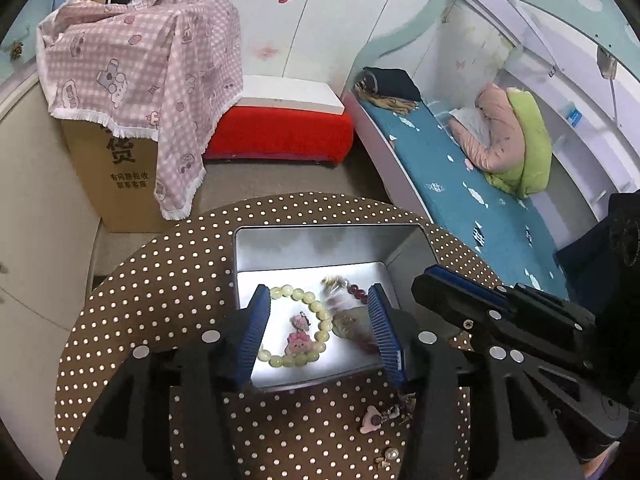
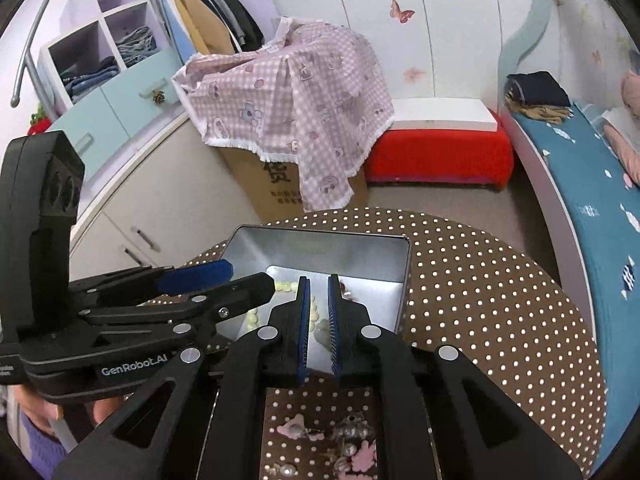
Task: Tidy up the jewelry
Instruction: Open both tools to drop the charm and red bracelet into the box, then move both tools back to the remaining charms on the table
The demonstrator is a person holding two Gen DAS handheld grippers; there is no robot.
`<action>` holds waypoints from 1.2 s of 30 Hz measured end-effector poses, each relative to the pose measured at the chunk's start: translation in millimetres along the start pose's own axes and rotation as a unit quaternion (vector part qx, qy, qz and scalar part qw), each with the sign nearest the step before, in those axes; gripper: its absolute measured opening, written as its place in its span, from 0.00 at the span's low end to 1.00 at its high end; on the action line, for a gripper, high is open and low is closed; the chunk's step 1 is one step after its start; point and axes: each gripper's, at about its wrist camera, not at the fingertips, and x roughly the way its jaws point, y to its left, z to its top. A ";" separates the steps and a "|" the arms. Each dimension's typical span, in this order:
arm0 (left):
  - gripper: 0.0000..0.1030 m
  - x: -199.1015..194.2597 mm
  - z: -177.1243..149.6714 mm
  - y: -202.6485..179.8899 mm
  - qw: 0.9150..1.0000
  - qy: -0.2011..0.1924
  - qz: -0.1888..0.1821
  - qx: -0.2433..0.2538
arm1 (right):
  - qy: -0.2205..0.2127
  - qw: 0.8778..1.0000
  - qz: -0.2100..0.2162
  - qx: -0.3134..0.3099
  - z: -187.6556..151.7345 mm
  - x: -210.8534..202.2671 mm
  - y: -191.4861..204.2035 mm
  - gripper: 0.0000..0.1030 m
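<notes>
Left wrist view: hovering over tin (image 1: 404, 248) at surface centre, left tongs (image 1: 320, 328) apart, empty, bracelet (image 1: 298, 326) lying inside. Right tongs (image 2: 319, 320) together, holding nothing. Likely depositing step; next, reaching for trinkets (image 2: 340, 444) near surface's near edge.

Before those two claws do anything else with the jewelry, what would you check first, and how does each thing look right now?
1. Left gripper open, nothing between its pads: ok.
2. Bead bracelet lying inside the tin: ok.
3. Right gripper shut with nothing visible in it: ok.
4. Loose trinkets still on the dotted tablecloth, not in the tin: not ok.
5. Tin sitting fully on the table: ok.
6. Jewelry tangled in the tin: cannot tell.
</notes>
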 end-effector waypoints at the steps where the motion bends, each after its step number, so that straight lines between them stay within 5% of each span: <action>1: 0.47 -3.6 -0.7 -0.2 1.000 -0.003 -0.002 -0.001 | -0.002 1.000 0.000 -0.001 -0.5 -2.2 1.2 0.10; 14: 0.54 -56.0 -25.2 -15.4 0.999 -0.051 0.005 0.003 | -0.030 0.999 -0.024 -0.005 -21.4 -56.9 6.0 0.11; 16: 0.61 -62.5 -33.1 -19.1 0.998 -0.061 0.011 0.004 | -0.035 0.999 -0.032 -0.003 -30.1 -66.4 3.4 0.11; 19: 0.62 -67.2 -46.6 -25.1 0.998 -0.067 0.015 0.009 | -0.039 0.998 -0.047 0.000 -45.9 -78.8 -3.0 0.17; 21: 0.62 -67.0 -56.2 -29.1 0.998 -0.064 0.013 0.014 | -0.042 0.997 -0.058 0.005 -57.8 -85.1 -8.4 0.39; 22: 0.62 -65.9 -61.2 -31.2 0.998 -0.062 0.015 0.018 | -0.044 0.997 -0.061 0.007 -63.0 -87.2 -10.5 0.42; 36: 0.62 -9.0 -126.9 -51.0 0.998 0.011 0.034 0.050 | 0.003 0.996 -0.084 0.041 -134.1 -68.5 -43.7 0.45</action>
